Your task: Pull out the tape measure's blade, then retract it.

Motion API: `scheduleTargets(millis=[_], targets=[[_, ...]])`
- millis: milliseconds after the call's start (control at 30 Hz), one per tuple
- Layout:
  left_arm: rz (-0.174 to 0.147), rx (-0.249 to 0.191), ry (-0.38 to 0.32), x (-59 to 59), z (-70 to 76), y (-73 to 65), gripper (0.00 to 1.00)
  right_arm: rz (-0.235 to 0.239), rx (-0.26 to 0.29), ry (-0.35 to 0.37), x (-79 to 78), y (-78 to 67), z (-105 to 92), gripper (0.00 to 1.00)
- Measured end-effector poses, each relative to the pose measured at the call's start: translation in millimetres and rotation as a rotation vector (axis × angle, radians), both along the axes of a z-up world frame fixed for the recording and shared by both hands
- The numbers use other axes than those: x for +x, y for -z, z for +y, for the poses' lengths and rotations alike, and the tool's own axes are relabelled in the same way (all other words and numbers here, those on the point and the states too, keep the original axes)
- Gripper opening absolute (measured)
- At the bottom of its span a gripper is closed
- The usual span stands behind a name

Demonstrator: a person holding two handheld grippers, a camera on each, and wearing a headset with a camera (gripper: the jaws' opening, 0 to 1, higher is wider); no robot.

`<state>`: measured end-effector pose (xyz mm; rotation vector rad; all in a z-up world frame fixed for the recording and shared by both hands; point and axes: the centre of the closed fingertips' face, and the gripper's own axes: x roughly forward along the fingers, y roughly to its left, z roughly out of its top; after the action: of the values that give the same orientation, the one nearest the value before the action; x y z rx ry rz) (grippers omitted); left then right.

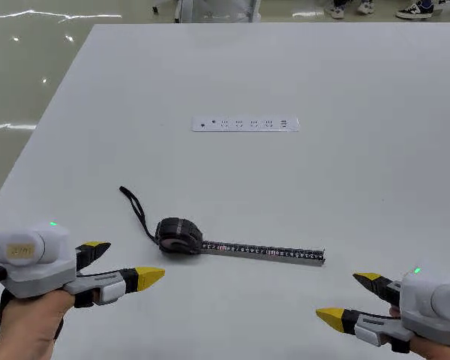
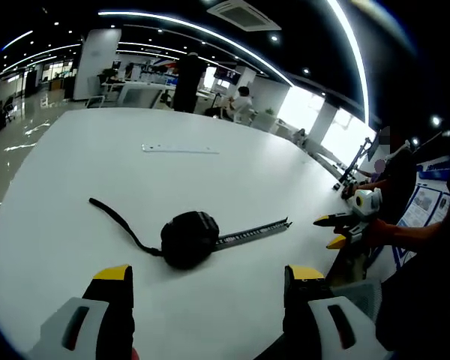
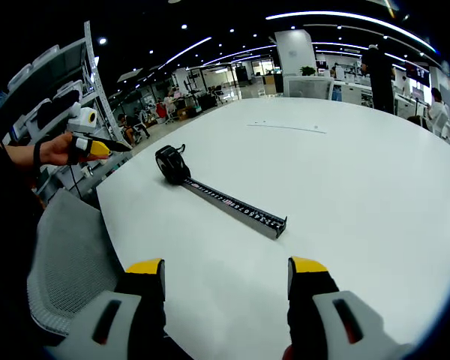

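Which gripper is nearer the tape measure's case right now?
Left. The left gripper sits close beside the case, on its strap side; the right gripper is out past the extended blade's far tip.

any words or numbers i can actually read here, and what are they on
No text here can be read.
tape measure blade: scale marks and numerals, too small to read.
tape measure case: no legible label.
power strip: small markings, too blurred to read.

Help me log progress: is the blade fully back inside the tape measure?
No, the blade lies pulled out flat on the table, sticking out of the tape measure.
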<state>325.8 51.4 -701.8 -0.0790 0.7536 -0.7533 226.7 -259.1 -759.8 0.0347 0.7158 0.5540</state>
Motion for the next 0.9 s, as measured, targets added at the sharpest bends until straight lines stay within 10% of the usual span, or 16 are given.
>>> scheduleTargets(millis=[900], targets=[[0.096, -0.025, -0.082, 37.0, -19.2, 14.6, 0.79, 0.001, -0.095, -0.082, 34.3, 7.0, -20.9, 0.65]])
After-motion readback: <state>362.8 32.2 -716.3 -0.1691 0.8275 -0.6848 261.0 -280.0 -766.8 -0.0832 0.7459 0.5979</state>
